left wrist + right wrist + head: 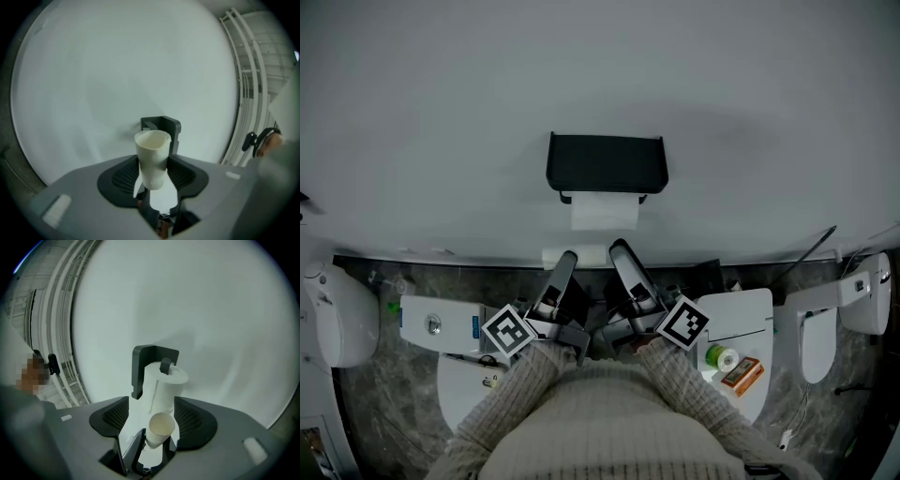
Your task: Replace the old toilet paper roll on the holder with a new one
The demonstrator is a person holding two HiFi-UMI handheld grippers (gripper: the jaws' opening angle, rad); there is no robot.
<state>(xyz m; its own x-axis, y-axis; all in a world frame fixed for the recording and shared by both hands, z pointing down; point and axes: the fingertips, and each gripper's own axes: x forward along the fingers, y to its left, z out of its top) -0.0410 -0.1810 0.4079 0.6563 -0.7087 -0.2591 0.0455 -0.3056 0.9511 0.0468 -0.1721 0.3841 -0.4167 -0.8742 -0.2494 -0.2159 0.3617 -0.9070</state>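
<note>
While the left gripper (566, 262) is pinching a bare cardboard tube (153, 157) by its lower part, with its fingers closed on the tube and the open end standing up in the left gripper view, the right gripper (622, 249) is sitting just beside it. Both are pointing at the white wall (600, 75) below the black holder (607, 161). The right gripper view is showing an open end of the same tube lying between the right fingers, which are appearing to press on it from both sides. Both grippers are therefore seemingly sharing the tube at this instant. A white toilet paper roll (605, 212) is hanging on the holder's bar, looking full, with a sheet trailing down against the wall. It is sitting above and beyond the fingertips, apart from them.

Judging from this, the swap on the holder is looking done: a fresh roll is mounted and the spent core is off the bar and in hand. The step in hand is probably a hand-over of the core from one gripper to the other. The next move is calling for one gripper to let go only once the other's hold is firm, because the thin tube is likely to crush or slip. After that the core is needing to be carried away from the wall and set aside. Where it is meant to go cannot be told.
</note>
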